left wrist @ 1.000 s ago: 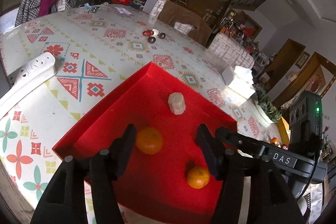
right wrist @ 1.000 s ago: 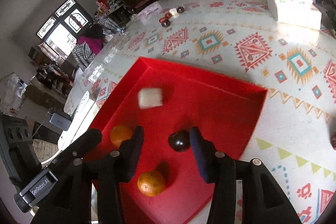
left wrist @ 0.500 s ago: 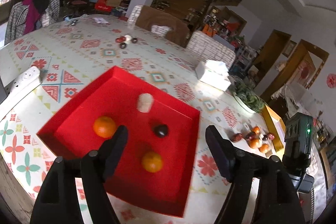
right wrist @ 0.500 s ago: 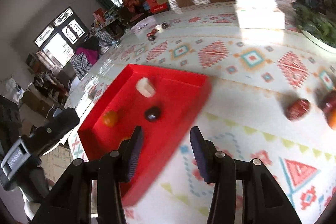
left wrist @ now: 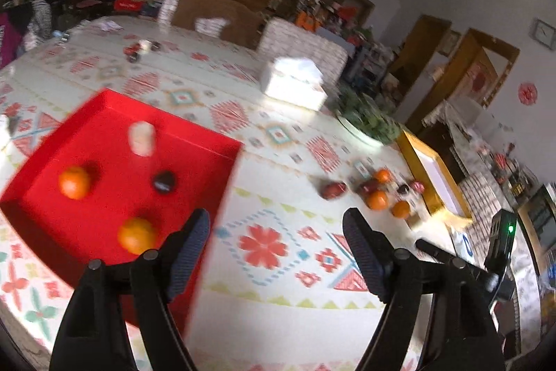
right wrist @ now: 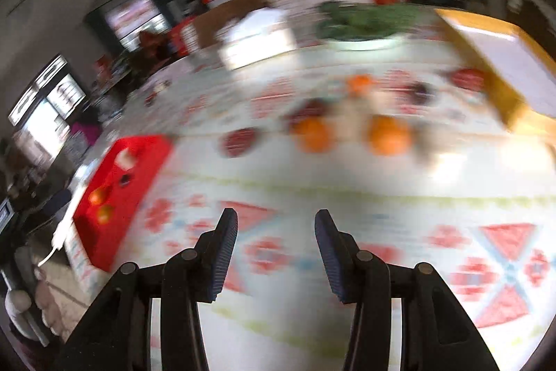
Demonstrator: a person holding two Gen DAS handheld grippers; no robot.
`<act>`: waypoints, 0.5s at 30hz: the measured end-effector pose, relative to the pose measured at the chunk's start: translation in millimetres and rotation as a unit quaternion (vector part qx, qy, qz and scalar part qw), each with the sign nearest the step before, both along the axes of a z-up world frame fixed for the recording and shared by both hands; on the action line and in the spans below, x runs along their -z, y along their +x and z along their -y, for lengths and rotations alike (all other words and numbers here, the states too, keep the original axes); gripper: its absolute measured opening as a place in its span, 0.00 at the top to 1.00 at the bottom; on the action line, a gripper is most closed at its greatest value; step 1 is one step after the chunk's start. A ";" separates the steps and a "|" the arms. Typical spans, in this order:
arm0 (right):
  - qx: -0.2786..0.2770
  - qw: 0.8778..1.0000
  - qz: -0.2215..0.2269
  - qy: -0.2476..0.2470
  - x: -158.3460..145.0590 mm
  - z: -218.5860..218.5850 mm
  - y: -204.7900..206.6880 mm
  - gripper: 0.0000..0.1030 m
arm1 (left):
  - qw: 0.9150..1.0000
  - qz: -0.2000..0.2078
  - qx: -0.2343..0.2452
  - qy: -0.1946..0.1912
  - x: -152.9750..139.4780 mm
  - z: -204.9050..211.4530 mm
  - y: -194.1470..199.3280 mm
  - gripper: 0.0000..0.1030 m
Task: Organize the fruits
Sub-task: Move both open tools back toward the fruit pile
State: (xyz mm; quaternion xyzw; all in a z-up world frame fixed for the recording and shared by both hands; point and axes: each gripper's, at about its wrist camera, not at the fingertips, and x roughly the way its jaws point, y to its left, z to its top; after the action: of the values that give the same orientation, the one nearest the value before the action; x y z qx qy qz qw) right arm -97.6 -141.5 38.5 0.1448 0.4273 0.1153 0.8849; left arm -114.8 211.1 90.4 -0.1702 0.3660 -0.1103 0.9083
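- The left gripper hangs over the patterned tablecloth, its jaws opening and nothing between them; only cloth shows in the gap.
- Just left of its left finger sits the red tray, whose near right corner passes under that finger.
- Inside the tray, one orange lies just left of the finger, a second orange further left and ahead, a dark round fruit ahead of the finger, and a pale lump beyond it.
- Ahead and to the right of the left gripper, a loose cluster of fruit waits on the cloth: a dark red fruit nearest, then oranges and smaller dark pieces beside a yellow-rimmed tray.
- A white tissue box and a bowl of greens stand well beyond the fingers.
- The right gripper is parted and empty above bare cloth in a heavily blurred view.
- Straight ahead of it lies the loose fruit: two oranges side by side, with a dark red fruit ahead to the left.
- From this gripper, the red tray lies well off to the left, and the yellow-rimmed tray far ahead to the right.
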 end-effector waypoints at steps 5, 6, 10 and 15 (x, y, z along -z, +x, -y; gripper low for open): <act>0.073 0.997 -0.004 -0.001 3.2 62.7 -2.4 0.51 | 0.999 -0.013 0.038 0.017 9.8 38.2 8.5 0.24; 0.080 0.997 -0.005 0.001 3.7 69.1 -0.4 0.51 | 0.999 -0.015 0.041 0.020 11.6 42.9 9.4 0.24; 0.095 0.996 -0.005 -0.002 5.2 75.0 15.4 0.51 | 0.997 -0.023 0.058 0.038 18.7 62.4 15.6 0.24; 0.096 0.995 -0.004 -0.028 12.5 63.1 40.6 0.51 | 0.995 -0.014 0.065 0.078 22.9 77.1 28.7 0.24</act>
State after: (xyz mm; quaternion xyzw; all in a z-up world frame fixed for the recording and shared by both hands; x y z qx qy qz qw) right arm -57.0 -204.6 26.0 0.1607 0.4183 0.0175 0.8938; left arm -86.1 134.0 67.6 -0.0766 0.3962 -0.1377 0.9045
